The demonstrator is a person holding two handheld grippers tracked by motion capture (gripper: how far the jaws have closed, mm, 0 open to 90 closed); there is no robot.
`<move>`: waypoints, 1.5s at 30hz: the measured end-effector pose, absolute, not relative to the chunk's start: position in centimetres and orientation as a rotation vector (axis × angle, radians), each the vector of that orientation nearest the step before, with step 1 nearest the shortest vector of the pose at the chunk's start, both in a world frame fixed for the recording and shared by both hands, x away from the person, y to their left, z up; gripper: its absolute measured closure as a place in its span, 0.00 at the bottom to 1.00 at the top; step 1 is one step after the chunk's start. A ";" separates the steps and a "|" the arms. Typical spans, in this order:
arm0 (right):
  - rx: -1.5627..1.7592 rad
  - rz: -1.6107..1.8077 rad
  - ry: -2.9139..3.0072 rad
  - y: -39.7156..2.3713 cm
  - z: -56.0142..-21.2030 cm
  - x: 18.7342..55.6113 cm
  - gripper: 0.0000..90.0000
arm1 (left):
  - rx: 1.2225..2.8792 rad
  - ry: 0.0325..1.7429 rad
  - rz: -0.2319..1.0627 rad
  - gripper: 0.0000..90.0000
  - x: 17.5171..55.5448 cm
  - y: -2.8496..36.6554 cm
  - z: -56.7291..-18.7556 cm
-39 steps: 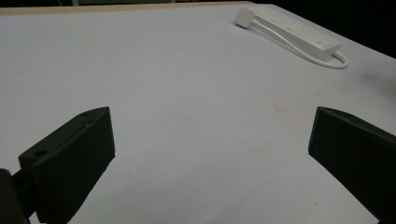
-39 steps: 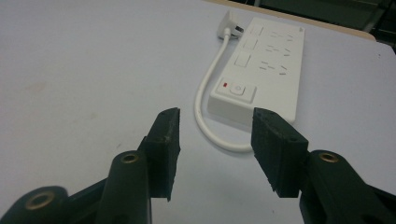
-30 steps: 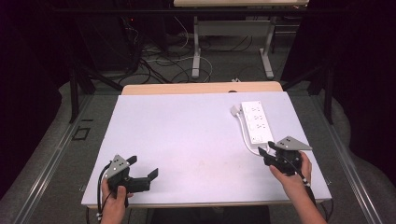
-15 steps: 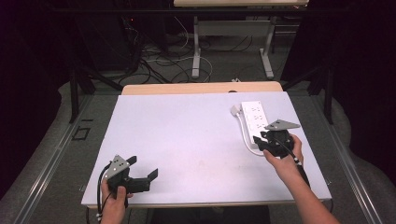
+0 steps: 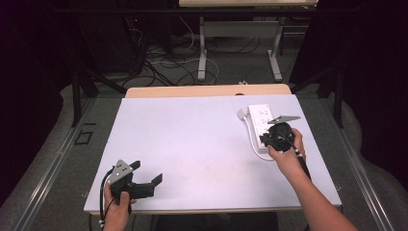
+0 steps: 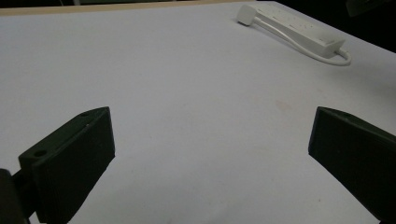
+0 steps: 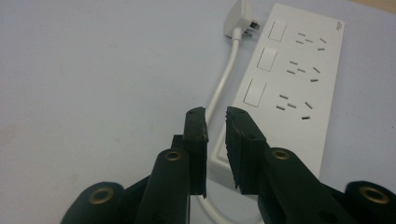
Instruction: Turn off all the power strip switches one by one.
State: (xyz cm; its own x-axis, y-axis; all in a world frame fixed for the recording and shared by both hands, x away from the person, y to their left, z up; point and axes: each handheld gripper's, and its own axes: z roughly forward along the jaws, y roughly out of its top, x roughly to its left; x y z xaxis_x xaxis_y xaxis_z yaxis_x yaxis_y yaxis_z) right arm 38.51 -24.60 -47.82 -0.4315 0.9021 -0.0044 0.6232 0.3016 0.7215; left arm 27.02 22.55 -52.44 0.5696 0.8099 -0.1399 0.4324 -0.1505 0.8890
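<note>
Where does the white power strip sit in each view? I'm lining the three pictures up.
High view: power strip at the table's far right, by the right hand-held gripper.
Left gripper view: top right, far off.
Right gripper view: upper right, beyond the jaws.
Shared landmark: its white plug.

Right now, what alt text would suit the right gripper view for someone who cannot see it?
Two black jaws of the right gripper, nearly closed with nothing between them, hover over the near end of a white plastic power strip on a pale table; its white cord runs alongside.
</note>
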 end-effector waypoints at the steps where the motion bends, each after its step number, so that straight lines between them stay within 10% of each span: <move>1: 1.369 0.920 2.162 -24.6 -47.9 38.7 0.89 | 1.772 1.032 0.451 0.00 27.0 22.5 -52.5; 45: 1.596 0.722 2.167 -25.0 -51.4 42.0 1.00 | 1.785 1.041 0.439 0.00 27.2 22.6 -52.7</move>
State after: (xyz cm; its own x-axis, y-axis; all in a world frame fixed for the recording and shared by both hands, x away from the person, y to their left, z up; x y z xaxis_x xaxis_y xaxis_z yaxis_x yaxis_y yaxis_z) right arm 41.97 -25.02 -51.42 -0.3022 0.9531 0.0170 0.7730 0.2346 0.5894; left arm 27.22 22.59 -52.74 0.5669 0.8089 -0.1562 0.4529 -0.1477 0.8792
